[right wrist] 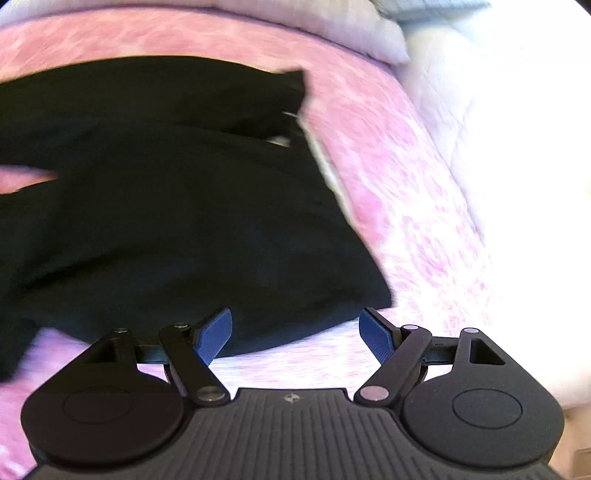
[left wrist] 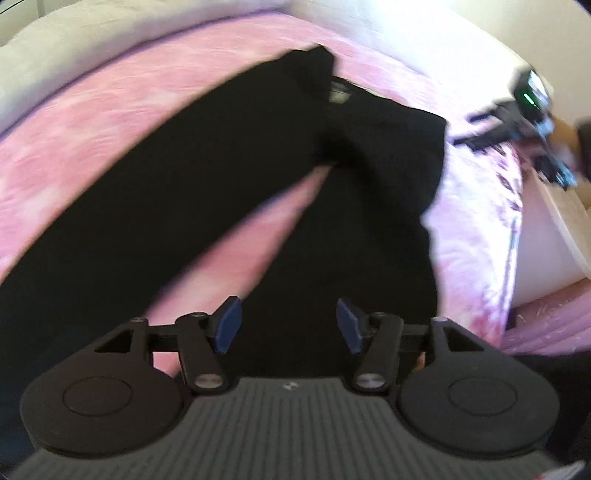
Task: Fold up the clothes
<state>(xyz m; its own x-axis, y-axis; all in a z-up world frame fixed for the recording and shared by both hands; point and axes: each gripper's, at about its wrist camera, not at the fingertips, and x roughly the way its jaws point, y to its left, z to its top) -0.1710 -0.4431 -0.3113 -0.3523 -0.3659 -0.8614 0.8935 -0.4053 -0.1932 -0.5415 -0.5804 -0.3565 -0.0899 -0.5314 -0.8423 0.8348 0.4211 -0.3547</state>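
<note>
A black long-sleeved garment (left wrist: 354, 206) lies spread on a pink bedspread (left wrist: 110, 122); one sleeve (left wrist: 129, 206) runs out to the left, and a white label (left wrist: 338, 96) shows at the neck. My left gripper (left wrist: 288, 325) is open and empty, hovering over the garment's lower body. In the right wrist view the same garment (right wrist: 177, 221) fills the left and middle. My right gripper (right wrist: 295, 336) is open and empty, at the garment's near edge, over the bedspread (right wrist: 406, 192). The right gripper also shows in the left wrist view (left wrist: 517, 122) at the far right. Both views are motion-blurred.
A grey-white pillow (right wrist: 354, 33) lies at the head of the bed. A white bed side or board (left wrist: 554, 229) runs along the right edge in the left wrist view. Bright white bedding (right wrist: 517, 147) lies to the right of the pink spread.
</note>
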